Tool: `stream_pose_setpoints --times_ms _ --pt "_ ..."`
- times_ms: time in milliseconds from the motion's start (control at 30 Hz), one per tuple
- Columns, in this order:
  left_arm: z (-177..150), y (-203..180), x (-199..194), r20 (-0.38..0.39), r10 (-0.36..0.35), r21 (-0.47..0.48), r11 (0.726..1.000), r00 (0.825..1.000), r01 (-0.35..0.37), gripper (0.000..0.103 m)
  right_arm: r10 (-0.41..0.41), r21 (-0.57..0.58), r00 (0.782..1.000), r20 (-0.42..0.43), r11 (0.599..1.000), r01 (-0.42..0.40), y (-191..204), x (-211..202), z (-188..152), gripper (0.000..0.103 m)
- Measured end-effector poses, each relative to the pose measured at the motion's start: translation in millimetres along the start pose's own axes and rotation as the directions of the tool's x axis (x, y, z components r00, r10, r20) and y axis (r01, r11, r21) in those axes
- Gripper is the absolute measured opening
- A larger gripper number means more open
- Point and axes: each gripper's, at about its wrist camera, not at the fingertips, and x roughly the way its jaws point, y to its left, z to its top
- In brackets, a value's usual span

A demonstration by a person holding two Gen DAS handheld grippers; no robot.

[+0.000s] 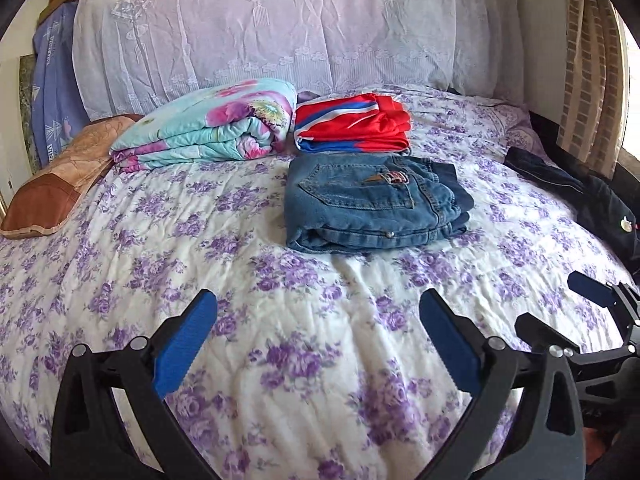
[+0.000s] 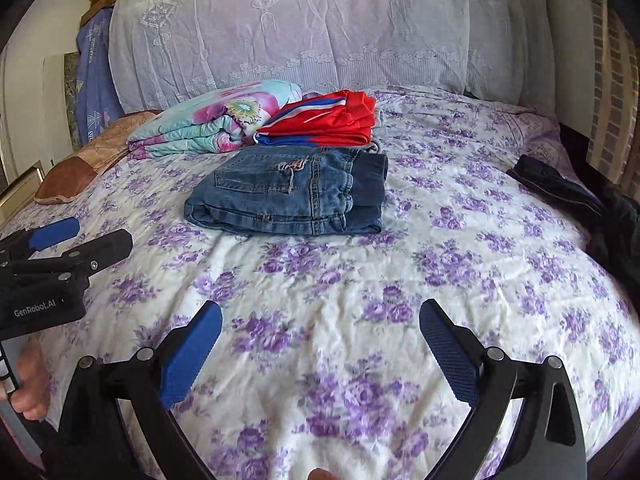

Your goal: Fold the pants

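Observation:
Folded blue jeans point(image 1: 372, 204) lie on the floral bed sheet, in front of a folded red, white and blue garment point(image 1: 352, 128). The jeans also show in the right wrist view point(image 2: 292, 200), with the red garment point(image 2: 324, 122) behind. A dark unfolded garment point(image 1: 580, 188) lies at the bed's right edge, also in the right wrist view point(image 2: 576, 196). My left gripper point(image 1: 318, 344) is open and empty, hovering over the sheet short of the jeans. My right gripper point(image 2: 320, 352) is open and empty, beside the left one.
A folded floral quilt point(image 1: 208, 128) and a brown pillow point(image 1: 60, 184) lie at the back left. A lace-covered headboard point(image 1: 280, 28) stands behind. The bed sheet point(image 1: 200, 240) spreads across the foreground. A curtain point(image 1: 588, 60) hangs at the right.

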Motion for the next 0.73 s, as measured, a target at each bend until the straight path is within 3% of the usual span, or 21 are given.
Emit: stream_pose_setpoints --times_ms 167,733 --pt "-9.0 -0.8 -1.3 -0.023 -0.029 -0.016 0.999 0.999 0.029 0.099 0.005 -0.012 1.0 -0.005 1.0 -0.005 3.1 -3.8 -7.4 0.1" --pt "-10.2 -2.2 -4.7 -0.017 -0.016 -0.007 1.0 1.0 0.016 0.099 0.017 -0.013 1.0 -0.004 1.0 -0.017 5.4 -6.8 -8.3 0.1"
